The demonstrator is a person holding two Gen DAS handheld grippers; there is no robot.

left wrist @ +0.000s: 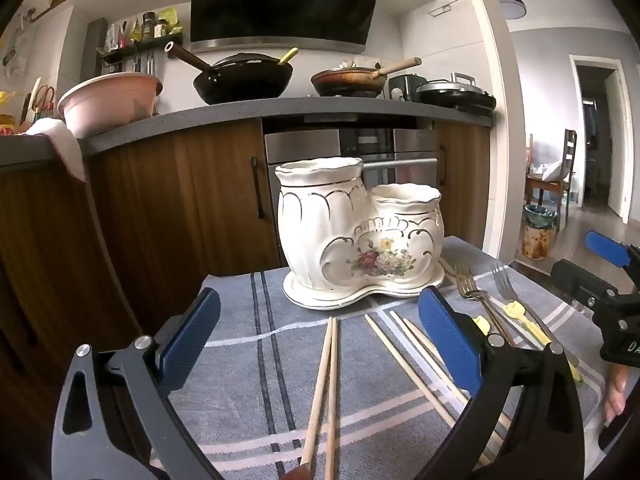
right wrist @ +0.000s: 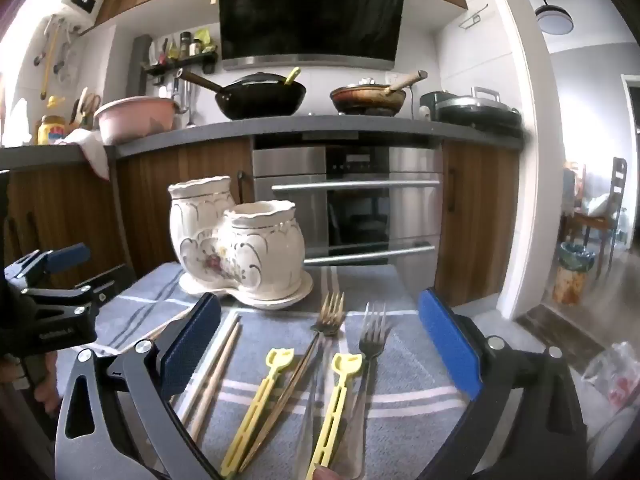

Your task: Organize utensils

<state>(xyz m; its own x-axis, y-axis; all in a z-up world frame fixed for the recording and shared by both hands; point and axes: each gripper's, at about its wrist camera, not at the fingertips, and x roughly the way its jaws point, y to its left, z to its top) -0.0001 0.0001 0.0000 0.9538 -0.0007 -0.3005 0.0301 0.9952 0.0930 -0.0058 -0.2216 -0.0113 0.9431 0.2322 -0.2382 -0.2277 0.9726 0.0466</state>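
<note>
Utensils lie loose on a grey striped cloth [left wrist: 248, 364], none of them gripped. Both tongs are released, their blue pads spread wide with nothing between them.

Under the left gripper [left wrist: 320, 344], a pair of chopsticks [left wrist: 326, 384] lies close together, pointing toward the holder. Beside its right-hand pad, more chopsticks [left wrist: 404, 356] lie at a slant, partly hidden by that pad.

Under the right gripper [right wrist: 320, 344] lie two forks, one goldish [right wrist: 330, 314] and one grey [right wrist: 374, 330], tines toward the holder, and two yellow plastic sticks [right wrist: 336, 404], one on either side of the goldish fork's handle. By its left-hand pad lie two chopsticks [right wrist: 218, 372].

Just past the utensils stands a white ceramic holder [left wrist: 360, 232] on its own matching saucer, with two openings, a taller one and a lower one, gold lines and a flower print. Both openings look empty from here.

Each gripper shows at the edge of the other's view, apart from it.

Behind the table are wooden cabinets [left wrist: 176, 200], an oven [right wrist: 348, 208], and a counter [left wrist: 280, 106] with a pink bowl [left wrist: 110, 98] and two pans [left wrist: 244, 80].
</note>
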